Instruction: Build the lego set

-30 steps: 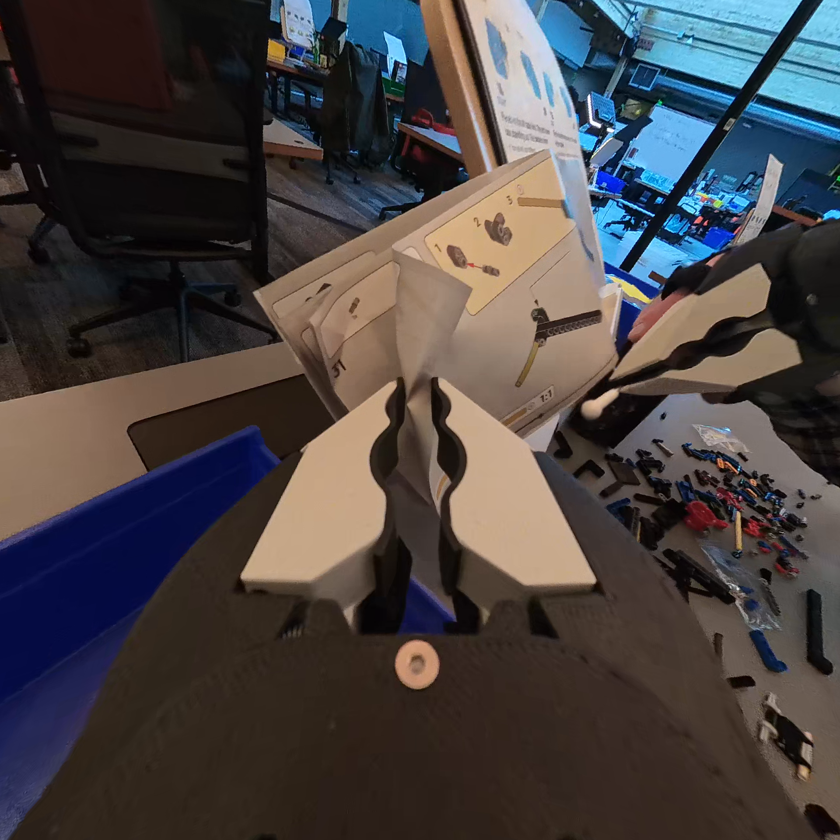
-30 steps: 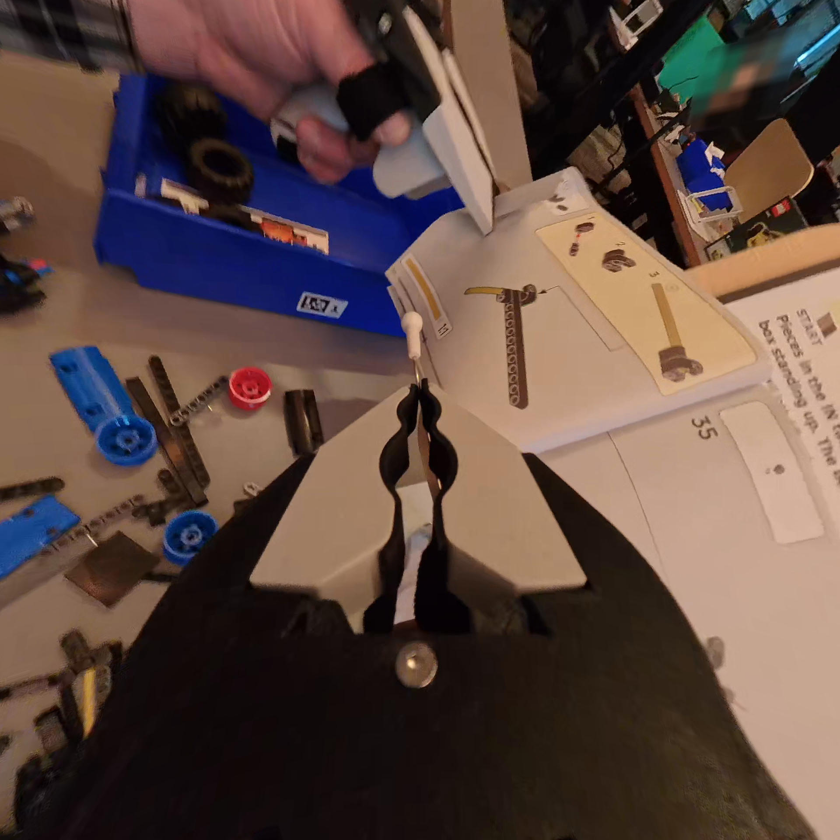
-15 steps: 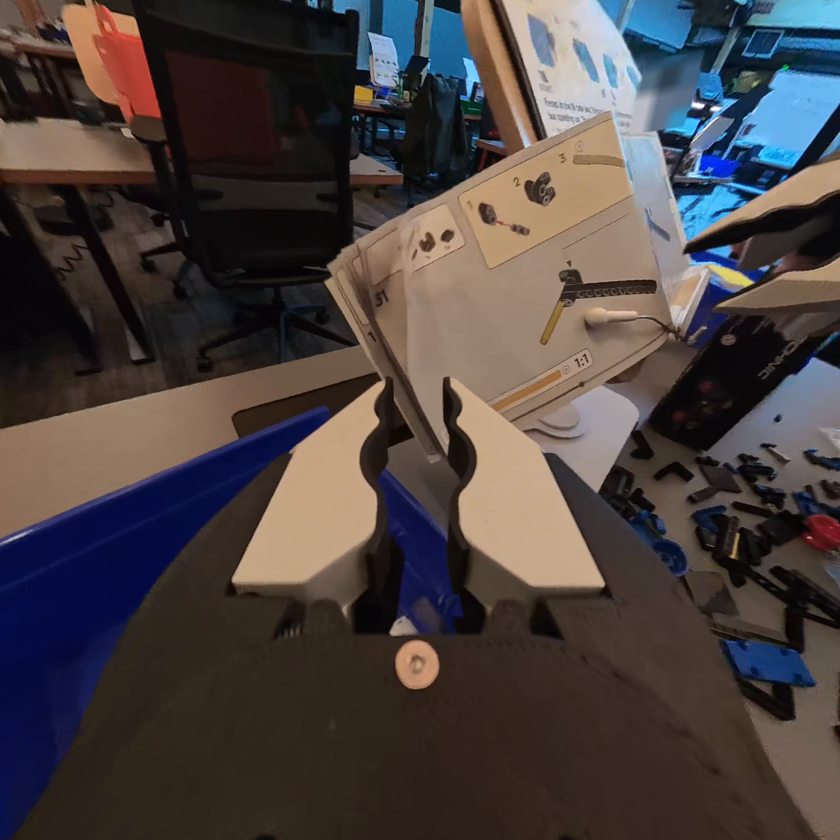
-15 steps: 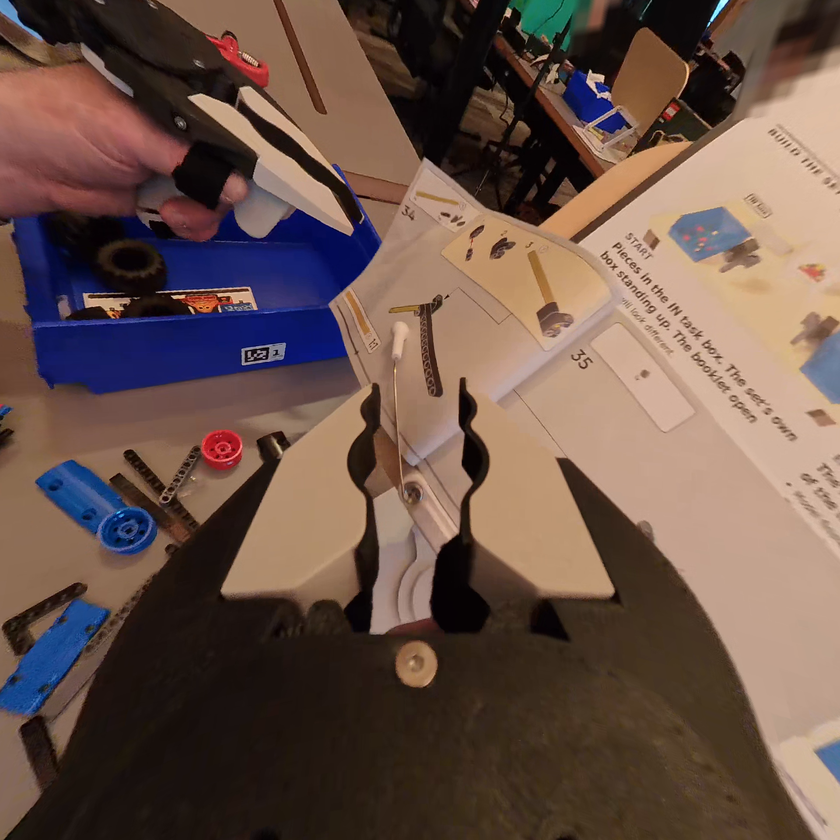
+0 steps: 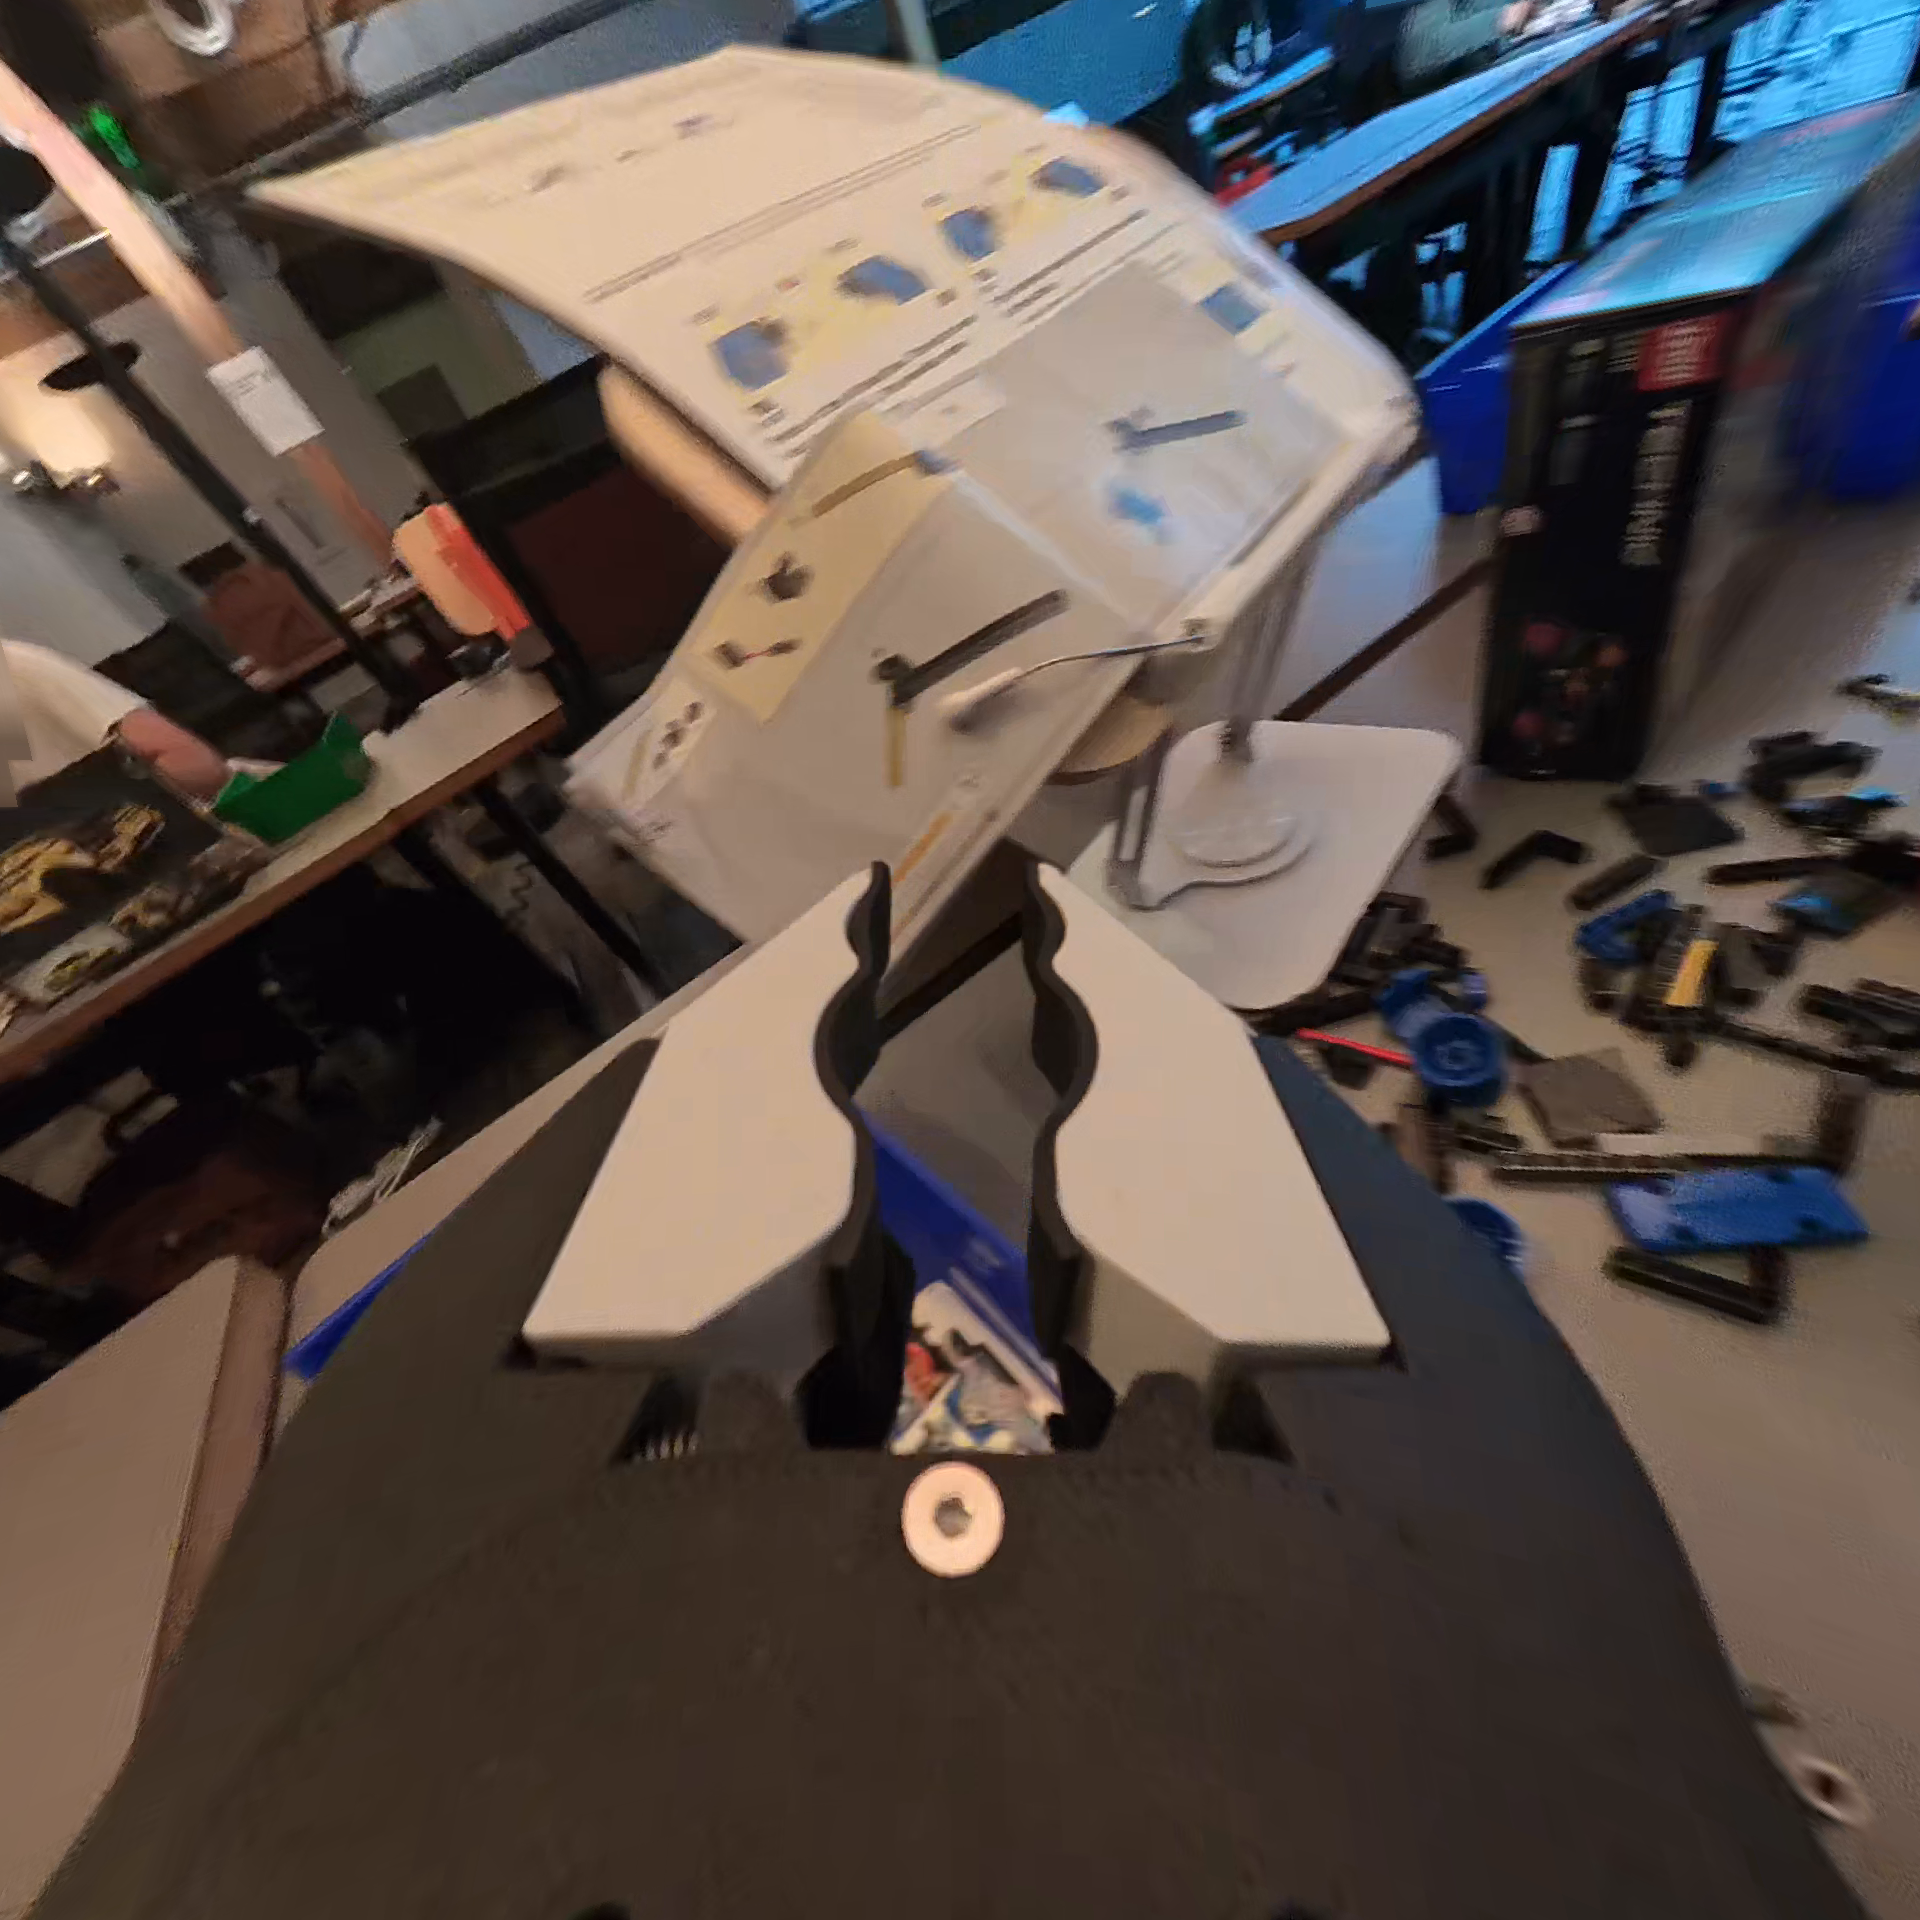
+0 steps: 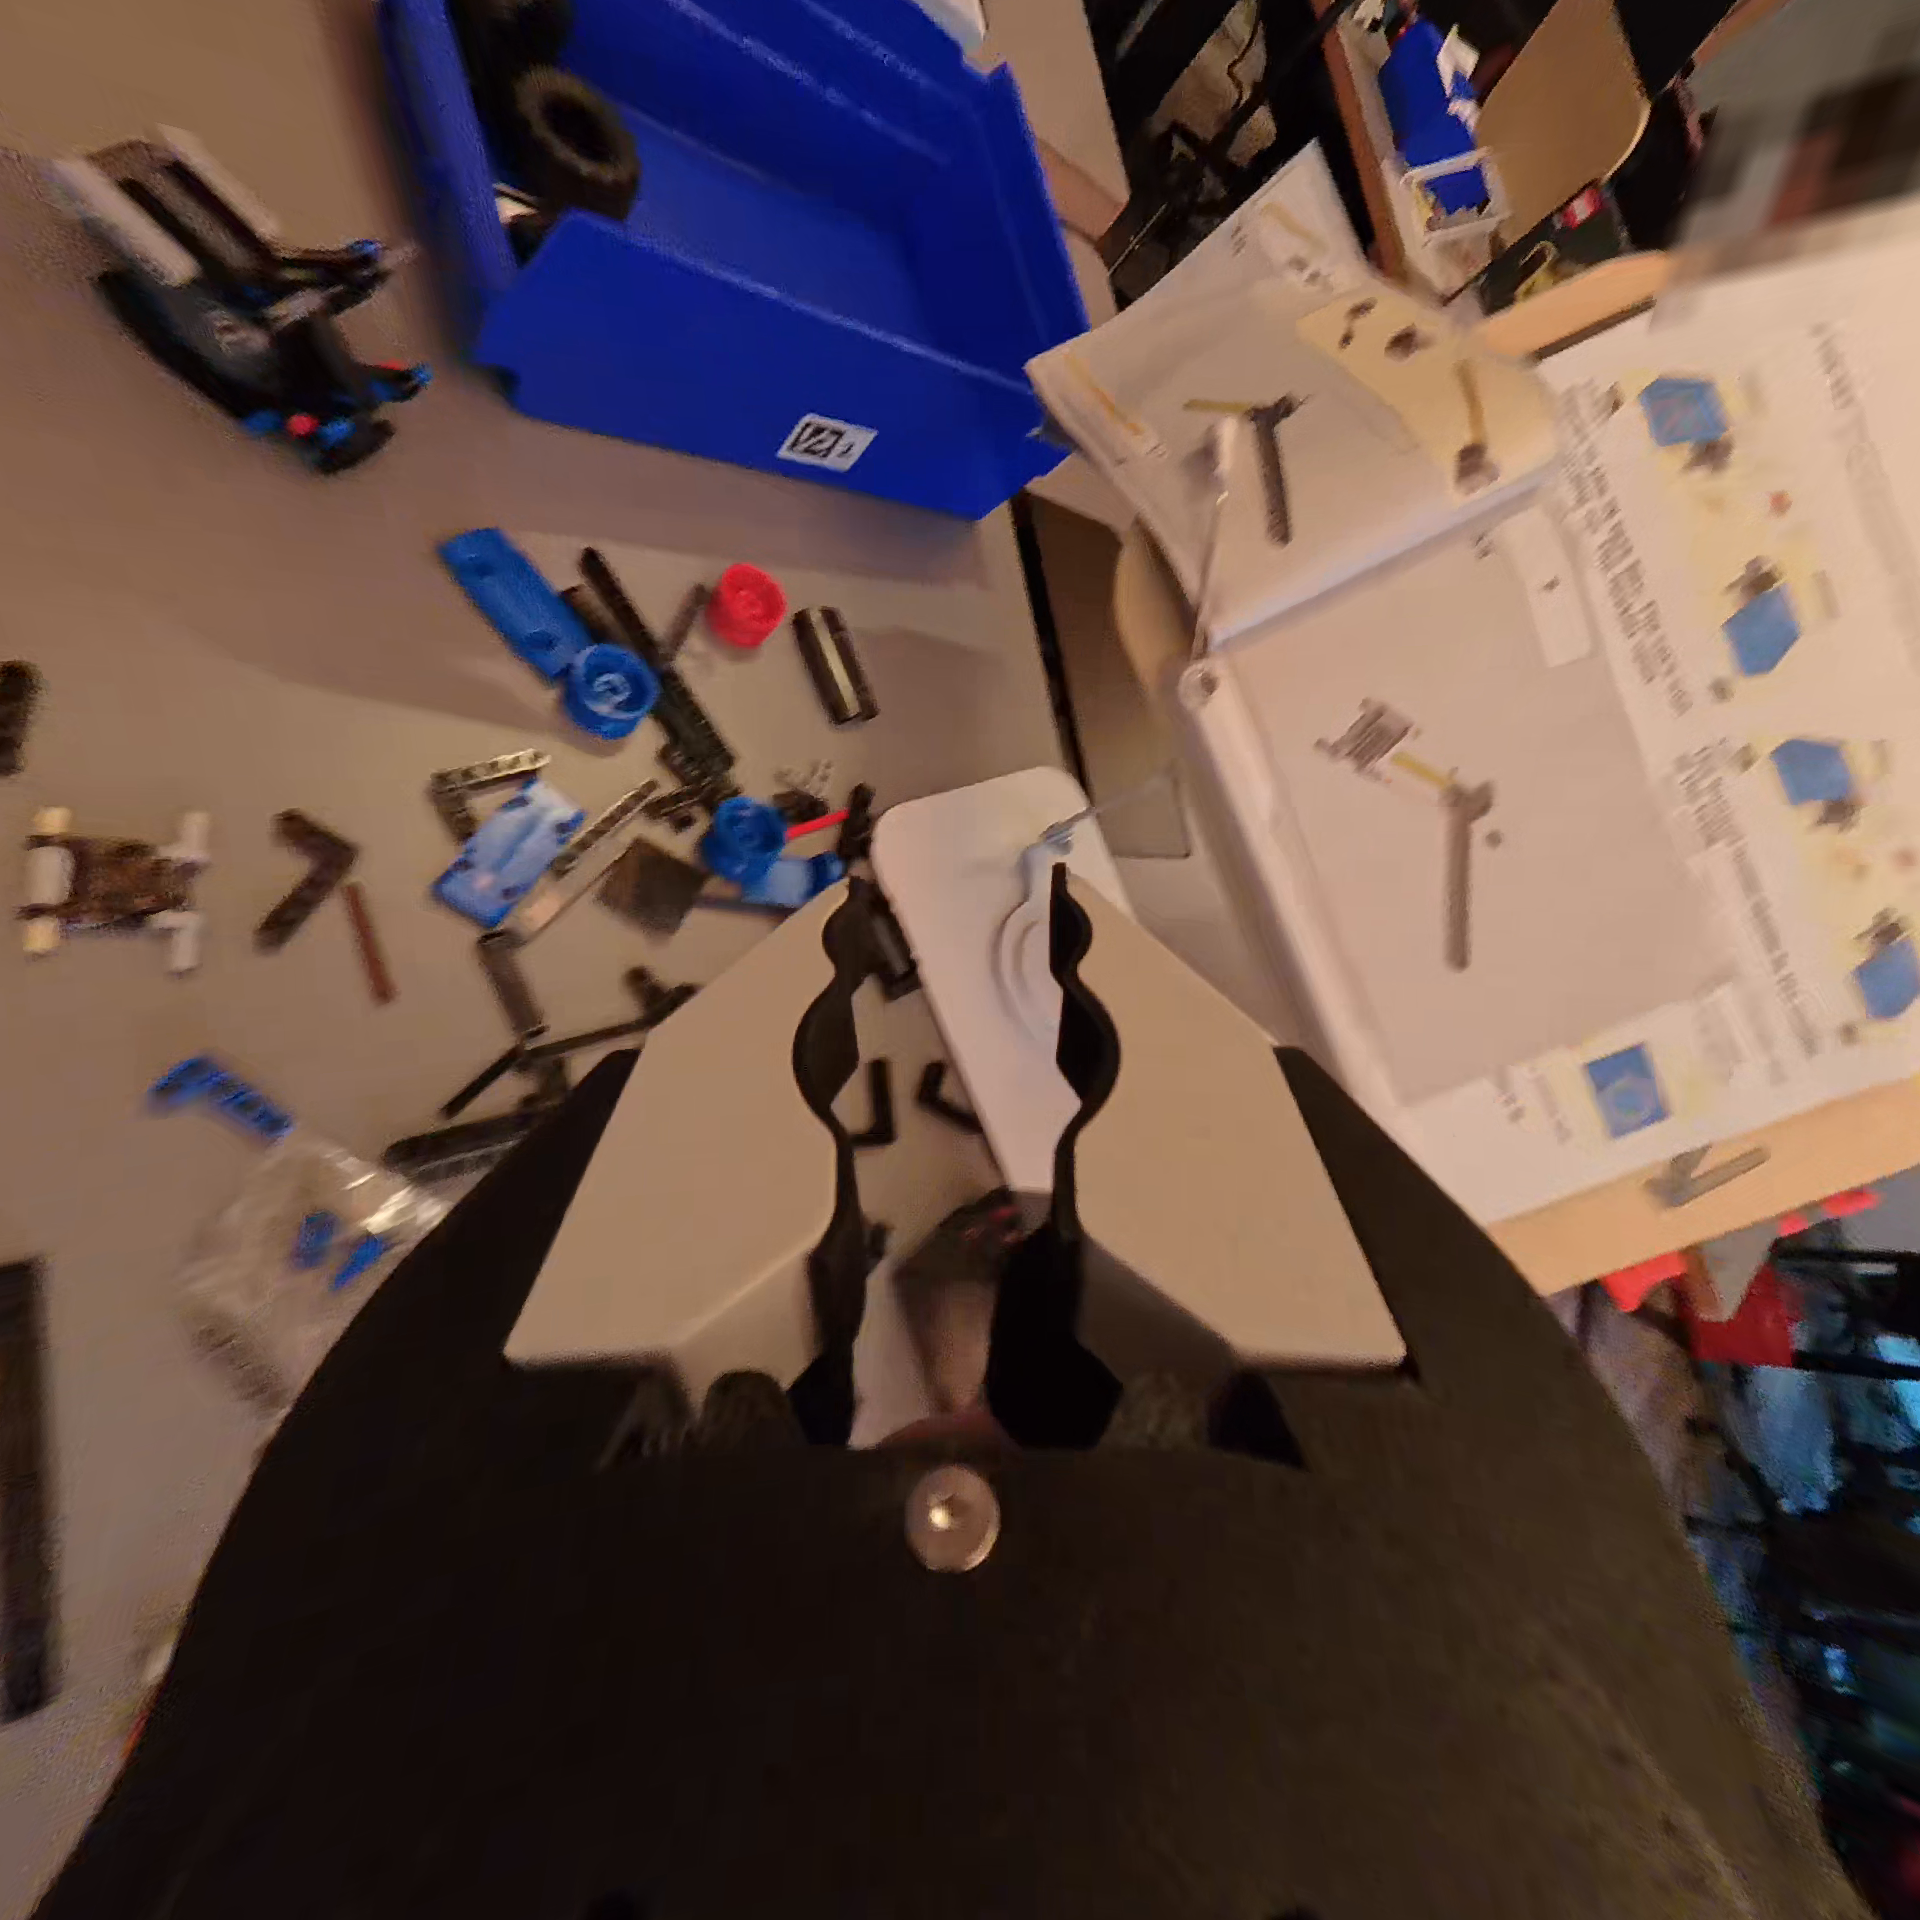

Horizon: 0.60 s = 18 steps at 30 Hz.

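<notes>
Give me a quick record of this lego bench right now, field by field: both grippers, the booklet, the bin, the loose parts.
left hand-held gripper: open, holding nothing
right hand-held gripper: open, holding nothing
instruction booklet: open on a white stand, page held by a wire clip
blue bin: on the table, black tyres inside
loose parts: blue, black and red pieces scattered on the table beside the stand
partly built model: on the table beside the bin
set box: dark, standing upright behind the stand
</notes>
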Available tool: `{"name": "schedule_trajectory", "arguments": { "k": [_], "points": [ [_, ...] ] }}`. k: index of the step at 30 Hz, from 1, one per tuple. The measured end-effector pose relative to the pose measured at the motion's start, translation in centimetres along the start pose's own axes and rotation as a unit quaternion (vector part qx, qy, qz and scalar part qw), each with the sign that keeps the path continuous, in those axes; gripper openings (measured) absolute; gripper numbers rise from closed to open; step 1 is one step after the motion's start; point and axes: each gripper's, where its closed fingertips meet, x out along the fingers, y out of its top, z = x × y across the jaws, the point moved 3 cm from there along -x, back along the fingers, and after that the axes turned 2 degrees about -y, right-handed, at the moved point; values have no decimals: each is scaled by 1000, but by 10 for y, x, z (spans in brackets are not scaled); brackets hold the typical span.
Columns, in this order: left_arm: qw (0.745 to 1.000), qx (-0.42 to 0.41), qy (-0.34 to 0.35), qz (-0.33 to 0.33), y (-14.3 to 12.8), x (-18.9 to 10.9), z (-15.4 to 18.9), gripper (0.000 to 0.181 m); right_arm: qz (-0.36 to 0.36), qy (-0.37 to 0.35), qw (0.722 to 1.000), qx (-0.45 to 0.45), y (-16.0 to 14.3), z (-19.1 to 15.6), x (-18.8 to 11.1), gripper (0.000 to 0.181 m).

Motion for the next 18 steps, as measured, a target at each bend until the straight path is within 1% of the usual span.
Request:
{"name": "schedule_trajectory", "arguments": {
  "k": [2, 4, 6, 9, 11, 14, 16, 18],
  "points": [
    [1000, 12, -27, 8, 11, -4, 31, 23, -11, 14, 1000, 21, -15, -24, -13, 34],
    [999, 20, -27, -18, 11, -2, 58, 21, -24, 19, 999, 37, -31, -46, -24, 34],
    [998, 27, -63, -17, 16, 6, 102, 19, -33, 27, 997, 63, -47, -67, -35, 35],
    [991, 67, -113, -16, 20, 18, 166, 17, -50, 54, 991, 109, -72, -100, -50, 36],
    [986, 54, -157, -10, 18, 23, 198, 17, -62, 87, 985, 134, -83, -125, -59, 35],
    [983, 68, -171, -18, 4, 32, 223, 18, -91, 116, 979, 139, -98, -158, -67, 31],
    [979, 73, -189, -17, -4, 36, 235, 18, -104, 133, 975, 144, -107, -178, -66, 29],
    [978, 75, -194, -31, -16, 40, 241, 17, -116, 150, 970, 155, -115, -194, -63, 31]
  ]
}}
